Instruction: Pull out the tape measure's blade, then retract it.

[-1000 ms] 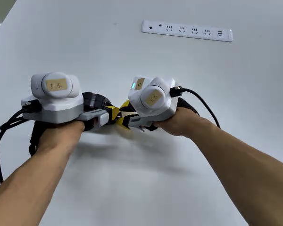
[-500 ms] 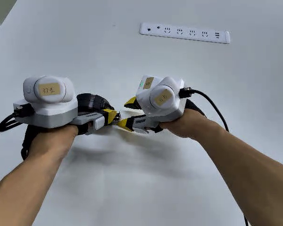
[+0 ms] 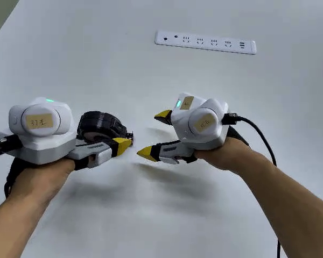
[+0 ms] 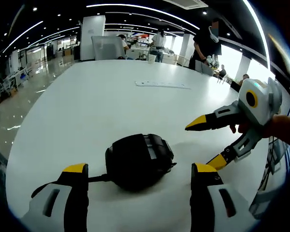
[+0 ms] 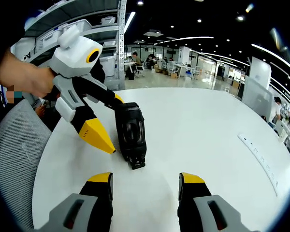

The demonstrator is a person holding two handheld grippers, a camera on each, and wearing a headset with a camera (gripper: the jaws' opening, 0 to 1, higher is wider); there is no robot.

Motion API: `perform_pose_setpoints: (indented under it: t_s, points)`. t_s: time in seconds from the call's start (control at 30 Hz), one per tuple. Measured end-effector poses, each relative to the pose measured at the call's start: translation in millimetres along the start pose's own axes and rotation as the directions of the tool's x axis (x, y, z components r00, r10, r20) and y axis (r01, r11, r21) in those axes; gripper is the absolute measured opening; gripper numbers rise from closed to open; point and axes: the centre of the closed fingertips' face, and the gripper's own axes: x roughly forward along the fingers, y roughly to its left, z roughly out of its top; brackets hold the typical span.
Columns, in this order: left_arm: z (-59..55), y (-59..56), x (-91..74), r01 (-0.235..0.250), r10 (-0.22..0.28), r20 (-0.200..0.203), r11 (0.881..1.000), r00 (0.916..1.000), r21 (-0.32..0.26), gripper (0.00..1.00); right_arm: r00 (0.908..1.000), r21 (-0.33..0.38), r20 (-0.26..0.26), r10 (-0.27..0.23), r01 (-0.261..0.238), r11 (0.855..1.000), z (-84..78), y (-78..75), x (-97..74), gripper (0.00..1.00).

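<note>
White table (image 3: pixel 151 64) under everything: smooth, matte, broad, with a rounded edge in the left gripper view. Around it, a large open office hall with dark ceiling, rows of strip lights and spots, and a glossy floor on the far left. In the right gripper view, a grey mesh chair (image 5: pixel 14 154) at the near left with a metal rack (image 5: pixel 106 29) behind it. Desks and seated people far back; one person (image 4: pixel 205 43) standing at the far right of the left gripper view.

On the left, the left gripper (image 4: pixel 139 169), held in a hand (image 3: pixel 40 177), jaws spread wide and gripping nothing. Between those jaws and just ahead, the tape measure (image 3: pixel 99 126): black case on the table, a gap on either side, a thin black strap toward the left jaw. Blade wound in, with the end hook at the case mouth, facing right.

Near to the right, apart from the case, the right gripper (image 3: pixel 154 134), likewise released, yellow tips parted and aimed at the hook; nothing between the two. Black cable (image 3: pixel 258 134) trailing from its back over the wrist.

Far right on the table, a white power strip (image 3: pixel 205 42), well apart.

A yellowish sticker (image 3: pixel 39 121) with handwriting on each gripper's top, too small to read; green light on each.
</note>
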Motion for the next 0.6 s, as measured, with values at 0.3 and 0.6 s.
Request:
perform_pose_setpoints:
  t_s: [0.3, 0.6]
  points:
    - [-1.7, 1.1, -9.5, 0.027, -0.029, 0.039, 0.998, 0.9988, 0.054, 0.93, 0.9972, 0.015, 0.023, -0.071, 0.07, 0.997, -4.1, -8.1, -23.8, 0.66]
    - [-7.9, -0.9, -17.7, 0.044, -0.049, 0.046, 0.993, 0.9977, 0.109, 0.99, 0.9924, 0.071, 0.05, -0.113, 0.109, 0.992, -9.9, -7.8, -43.7, 0.78]
